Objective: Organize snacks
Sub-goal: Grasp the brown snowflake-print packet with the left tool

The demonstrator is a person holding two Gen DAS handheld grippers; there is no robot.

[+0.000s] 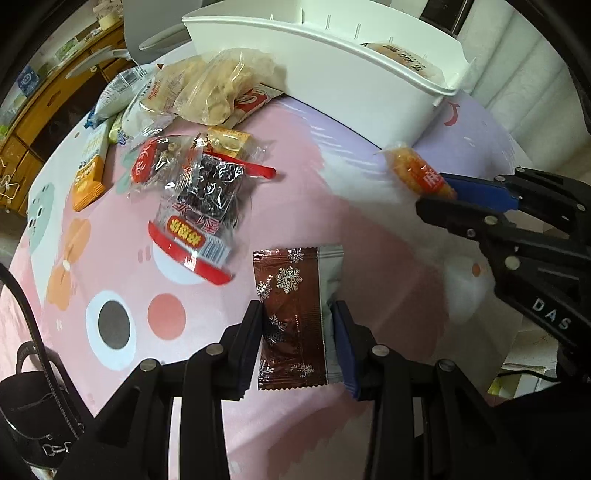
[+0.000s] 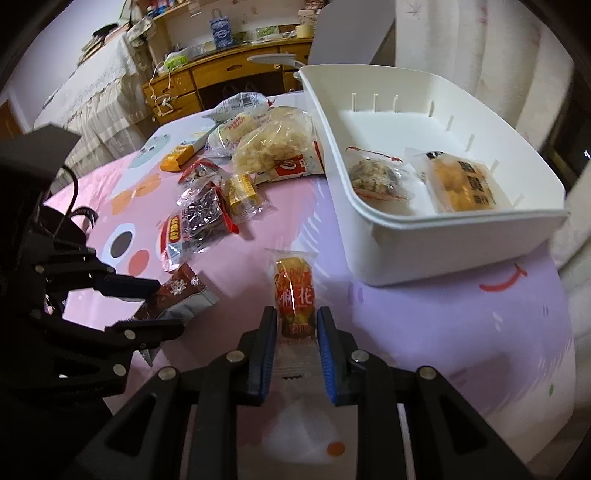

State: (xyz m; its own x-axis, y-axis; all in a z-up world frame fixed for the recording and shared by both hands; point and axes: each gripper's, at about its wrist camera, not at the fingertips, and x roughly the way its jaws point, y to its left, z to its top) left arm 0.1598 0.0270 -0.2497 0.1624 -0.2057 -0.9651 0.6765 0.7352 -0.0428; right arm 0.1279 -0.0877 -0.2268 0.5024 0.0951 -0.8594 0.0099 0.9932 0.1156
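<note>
My left gripper [image 1: 297, 332] is shut on a brown snowflake-print snack packet [image 1: 291, 306] and holds it above the pink tablecloth; the packet also shows in the right wrist view [image 2: 177, 295]. My right gripper [image 2: 297, 332] is shut on an orange twisted-dough snack packet [image 2: 295, 291], also seen in the left wrist view [image 1: 417, 170]. A white bin [image 2: 443, 240] stands at the right and holds two packets [image 2: 461, 184].
A pile of loose snack packets [image 1: 192, 122] lies on the far left of the table, with a dark red-labelled packet [image 1: 207, 206] nearest. A wooden cabinet [image 2: 207, 85] and a white chair [image 2: 354, 33] stand beyond the table.
</note>
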